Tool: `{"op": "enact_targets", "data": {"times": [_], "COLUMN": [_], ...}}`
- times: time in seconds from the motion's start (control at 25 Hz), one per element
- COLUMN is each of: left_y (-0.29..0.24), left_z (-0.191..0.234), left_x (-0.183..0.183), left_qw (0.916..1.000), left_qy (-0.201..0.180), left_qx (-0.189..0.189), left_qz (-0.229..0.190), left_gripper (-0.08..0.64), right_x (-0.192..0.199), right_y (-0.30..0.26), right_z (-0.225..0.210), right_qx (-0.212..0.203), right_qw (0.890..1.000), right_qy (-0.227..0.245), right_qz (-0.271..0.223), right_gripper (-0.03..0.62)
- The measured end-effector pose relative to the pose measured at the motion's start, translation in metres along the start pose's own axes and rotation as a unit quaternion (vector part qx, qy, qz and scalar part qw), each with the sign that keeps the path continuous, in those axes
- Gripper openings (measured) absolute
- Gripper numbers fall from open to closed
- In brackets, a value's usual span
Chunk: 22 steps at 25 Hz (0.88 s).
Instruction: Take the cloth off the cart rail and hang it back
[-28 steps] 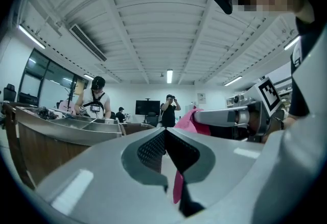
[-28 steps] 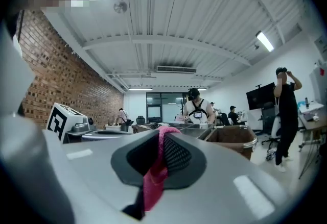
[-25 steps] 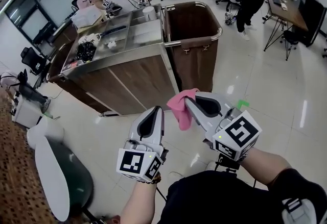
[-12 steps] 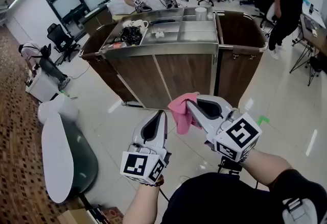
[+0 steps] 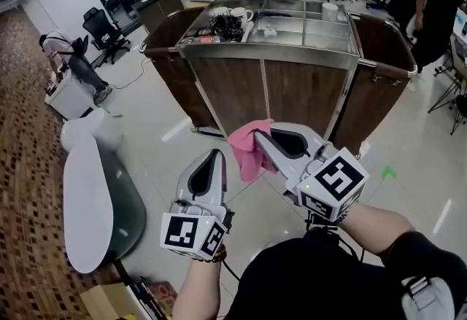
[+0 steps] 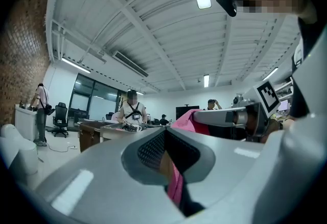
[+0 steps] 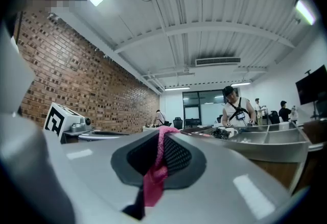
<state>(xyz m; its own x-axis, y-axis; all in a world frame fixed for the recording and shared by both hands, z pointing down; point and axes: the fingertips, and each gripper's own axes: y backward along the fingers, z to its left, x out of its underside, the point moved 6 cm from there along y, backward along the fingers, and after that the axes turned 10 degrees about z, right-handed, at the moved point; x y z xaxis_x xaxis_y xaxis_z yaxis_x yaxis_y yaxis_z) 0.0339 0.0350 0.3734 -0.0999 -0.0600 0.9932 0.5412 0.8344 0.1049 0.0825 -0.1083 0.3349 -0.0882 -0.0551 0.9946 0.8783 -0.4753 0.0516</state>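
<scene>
Lower left of centre, the left gripper point(image 5: 216, 155) travels empty, jaws pressed together; beside it the right gripper point(image 5: 257, 138) pinches the pink cloth point(image 5: 243, 152). The cart point(image 5: 241, 92) has swung squarely ahead, suggesting the rehanging comes next.

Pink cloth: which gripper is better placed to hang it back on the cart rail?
Right. The right gripper is shut on the pink cloth, facing the cart; the left gripper holds nothing.
</scene>
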Motion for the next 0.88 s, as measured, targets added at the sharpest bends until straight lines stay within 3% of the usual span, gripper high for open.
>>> {"op": "enact_targets", "data": {"times": [0.56,0.88], "left_y": [0.042,0.014], "left_z": [0.134,0.211], "left_x": [0.038,0.044], "left_qw": [0.9960,0.9933], "left_qy": [0.002,-0.006], "left_qx": [-0.089,-0.115], "left_qz": [-0.001,-0.001], "left_gripper": [0.003,0.003], "right_x": [0.042,0.052], "right_y": [-0.160,-0.246], "right_z": [0.034,0.010], "right_qx": [-0.092,-0.120], "right_qw": [0.996,0.993], "right_qy": [0.004,0.002], "right_qz": [0.008,0.002], "right_gripper": [0.012,0.012]}}
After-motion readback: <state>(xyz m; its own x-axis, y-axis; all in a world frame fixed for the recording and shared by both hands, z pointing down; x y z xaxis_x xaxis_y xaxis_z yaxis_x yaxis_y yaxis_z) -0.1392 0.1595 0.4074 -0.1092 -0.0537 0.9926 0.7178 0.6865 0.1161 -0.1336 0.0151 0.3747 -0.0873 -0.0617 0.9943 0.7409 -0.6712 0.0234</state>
